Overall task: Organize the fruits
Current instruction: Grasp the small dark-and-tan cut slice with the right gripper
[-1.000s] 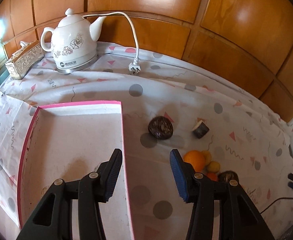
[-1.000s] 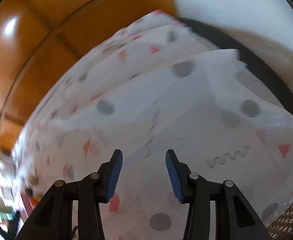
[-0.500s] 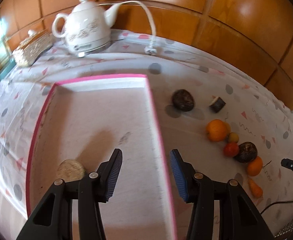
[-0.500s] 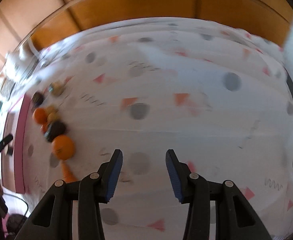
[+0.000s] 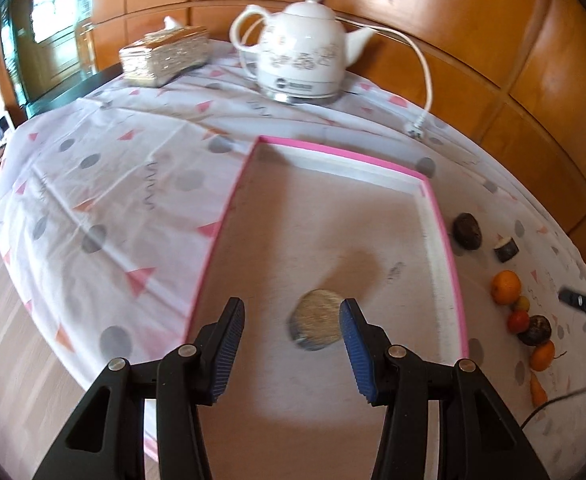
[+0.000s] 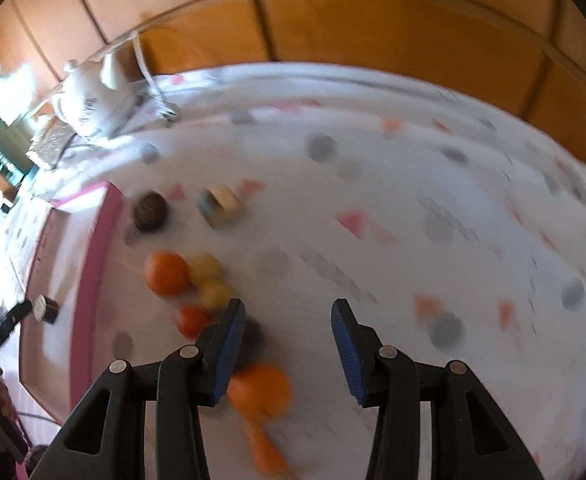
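Both hands have swung across since a moment ago: the left gripper, which was looking past the tray's edge at the loose fruit, now hangs over the pink-rimmed tray, and the right gripper has rolled round from bare tablecloth to the fruit pile. Jaws on both stand apart with nothing between them. One round, flat brownish piece already lies in the tray, just ahead of the left pads. Everything else waits on the cloth beside the rim: a large orange, two small yellow fruits, a red one, a dark round one, a cut piece, and another orange right under the right gripper's left finger. That near orange looks the obvious pick, I'd say: shift left to centre it between the pads before closing, slow down since the view is smeared, and squeeze gently so it doesn't roll into its neighbours.
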`<act>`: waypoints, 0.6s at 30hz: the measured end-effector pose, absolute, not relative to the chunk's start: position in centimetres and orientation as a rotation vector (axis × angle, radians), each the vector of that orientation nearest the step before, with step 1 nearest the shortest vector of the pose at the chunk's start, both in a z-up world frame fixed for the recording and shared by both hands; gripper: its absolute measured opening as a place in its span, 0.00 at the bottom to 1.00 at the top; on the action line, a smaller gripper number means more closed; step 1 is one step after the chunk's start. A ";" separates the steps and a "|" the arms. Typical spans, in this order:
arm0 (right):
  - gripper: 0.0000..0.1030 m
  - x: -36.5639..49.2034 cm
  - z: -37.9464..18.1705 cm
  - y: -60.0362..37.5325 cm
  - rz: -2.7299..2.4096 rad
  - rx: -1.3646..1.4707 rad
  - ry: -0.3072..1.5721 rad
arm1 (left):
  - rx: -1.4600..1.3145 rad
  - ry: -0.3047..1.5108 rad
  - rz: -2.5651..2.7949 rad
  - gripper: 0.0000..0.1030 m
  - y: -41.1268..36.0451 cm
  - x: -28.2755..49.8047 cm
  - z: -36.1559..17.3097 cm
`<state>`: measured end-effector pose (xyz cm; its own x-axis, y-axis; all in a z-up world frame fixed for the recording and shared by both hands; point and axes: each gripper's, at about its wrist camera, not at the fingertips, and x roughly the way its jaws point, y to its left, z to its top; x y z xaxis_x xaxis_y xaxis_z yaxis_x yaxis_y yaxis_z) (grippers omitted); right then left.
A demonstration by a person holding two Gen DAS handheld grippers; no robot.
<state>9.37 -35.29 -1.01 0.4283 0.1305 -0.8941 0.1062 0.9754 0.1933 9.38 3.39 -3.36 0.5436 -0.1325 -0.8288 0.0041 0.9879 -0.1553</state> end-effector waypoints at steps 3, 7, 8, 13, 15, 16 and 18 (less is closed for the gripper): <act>0.44 12.3 -0.9 -33.4 0.068 0.209 1.117 | -0.175 1.001 -0.066 0.52 4.5 9.1 -3.7; 0.44 15.4 -1.7 -31.3 0.066 0.120 1.143 | -0.212 0.998 -0.055 0.52 5.8 8.8 -4.0; 0.44 16.1 -2.1 -30.9 0.064 0.103 1.156 | -0.226 0.997 -0.062 0.52 6.0 8.8 -4.0; 0.44 18.6 -4.1 -30.2 0.039 0.051 1.226 | -0.254 0.990 -0.068 0.52 6.3 8.1 -3.9; 0.44 19.1 -4.6 -30.1 0.039 0.053 1.242 | -0.275 0.974 -0.070 0.52 6.7 7.8 -3.5; 0.44 19.2 -4.8 -30.0 0.046 0.058 1.246 | -0.284 0.958 -0.070 0.52 7.0 7.5 -3.3; 0.44 19.5 -5.0 -29.6 0.048 0.050 1.249 | -0.296 0.941 -0.061 0.56 7.4 7.2 -2.9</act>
